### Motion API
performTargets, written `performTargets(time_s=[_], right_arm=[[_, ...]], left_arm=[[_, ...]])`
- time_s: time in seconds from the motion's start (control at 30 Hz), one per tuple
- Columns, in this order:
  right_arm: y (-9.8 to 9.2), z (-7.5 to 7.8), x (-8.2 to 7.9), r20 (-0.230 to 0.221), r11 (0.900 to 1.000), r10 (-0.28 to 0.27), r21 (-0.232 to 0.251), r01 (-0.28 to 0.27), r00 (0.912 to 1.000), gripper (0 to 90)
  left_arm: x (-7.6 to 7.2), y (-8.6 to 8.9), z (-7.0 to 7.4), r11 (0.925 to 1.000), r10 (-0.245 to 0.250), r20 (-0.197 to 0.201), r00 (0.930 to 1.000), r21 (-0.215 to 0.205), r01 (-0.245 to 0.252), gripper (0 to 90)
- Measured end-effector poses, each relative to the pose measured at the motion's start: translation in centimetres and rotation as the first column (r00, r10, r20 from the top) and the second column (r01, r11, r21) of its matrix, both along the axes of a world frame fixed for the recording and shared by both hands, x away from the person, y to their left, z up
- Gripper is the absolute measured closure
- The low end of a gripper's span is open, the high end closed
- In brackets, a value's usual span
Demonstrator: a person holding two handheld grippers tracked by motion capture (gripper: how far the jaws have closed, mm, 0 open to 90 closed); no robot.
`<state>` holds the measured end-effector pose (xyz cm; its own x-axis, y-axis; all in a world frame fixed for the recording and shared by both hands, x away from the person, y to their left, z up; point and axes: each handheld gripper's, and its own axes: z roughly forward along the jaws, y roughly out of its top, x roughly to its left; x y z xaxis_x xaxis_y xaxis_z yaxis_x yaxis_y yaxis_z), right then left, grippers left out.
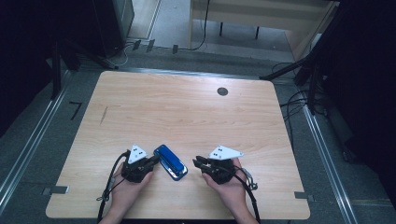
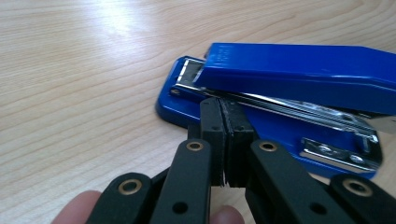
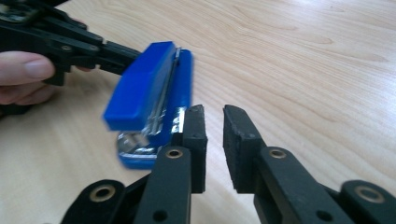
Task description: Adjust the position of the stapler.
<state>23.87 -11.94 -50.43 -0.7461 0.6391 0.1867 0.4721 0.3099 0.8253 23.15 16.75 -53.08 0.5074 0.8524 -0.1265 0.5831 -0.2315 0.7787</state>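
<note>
Blue stapler (image 1: pixel 170 162) lying flat near the lower centre of the high view, on the wooden table (image 1: pixel 187 107), between the two grippers. Long axis slanted, one end toward upper left, the other toward lower right. Top arm slightly raised off the base at one end, metal magazine rail visible between them.

Left gripper (image 1: pixel 150 161) at lower left of the stapler, held in a hand (image 1: pixel 126 189). In the left gripper view, jaws pressed together pad to pad, nothing between them, tips (image 2: pixel 225 122) just at or against the side of the stapler (image 2: pixel 289 93) below the rail. Actual contact not certain.

Right gripper (image 1: pixel 200 163) at lower right of the high view, near the stapler, not touching. In the right gripper view, jaws narrowly parted with a clear gap, gripper (image 3: pixel 214 122) empty, stapler (image 3: pixel 149 100) lying to the upper left of the jaws, its metal-plated end nearest them.

Handling, as judgement: rigid body, plastic shell over steel parts, likely moderately heavy for its size and weighted toward the base. Glossy shell probably slippery against the pads. Hinged top arm likely to give or pivot if pinched top to bottom near the free end. Sounder hold across the two long sides of the base at mid-length, or over the hinge end where the parts do not move. Not fragile; main risks: sliding on the smooth tabletop when pushed, twisting out of a pinch taken off-centre.
</note>
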Motion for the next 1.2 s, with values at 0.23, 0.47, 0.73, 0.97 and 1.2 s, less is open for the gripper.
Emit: performTargets(time_s=[0.23, 0.47, 0.73, 0.97, 1.2], right_arm=[[1.4, -0.4, -1.6, -0.006, 0.998, 0.062, 0.000, -0.062, 0.9981, 68.7], [3.3, -1.4, -2.0, -0.005, 0.997, 0.066, -0.030, -0.066, 0.9978, 60.2], [4.3, -1.9, -2.1, 0.024, 0.998, 0.045, -0.040, -0.044, 0.9987, 62.3], [4.9, -2.1, -2.2, 0.050, 0.999, 0.027, -0.037, -0.026, 0.9984, 65.3], [5.0, -1.8, -2.5, 0.081, 0.999, 0.012, -0.039, -0.009, 0.9967, 66.2]], left_arm=[[-1.0, -0.7, 0.2, 0.9992, -0.037, 0.021, 0.9991, -0.013, 0.038, 90.0], [-1.2, -1.3, 0.1, 0.9980, -0.060, 0.024, 0.9979, -0.020, 0.060, 90.0], [-1.3, -2.2, -0.1, 0.9963, -0.085, 0.013, 0.9963, 0.015, 0.085, 90.0], [-1.3, -2.3, -0.1, 0.9964, -0.082, 0.013, 0.9965, 0.021, 0.082, 90.0], [-1.4, -2.4, -0.1, 0.9964, -0.082, 0.015, 0.9965, 0.026, 0.081, 90.0]])
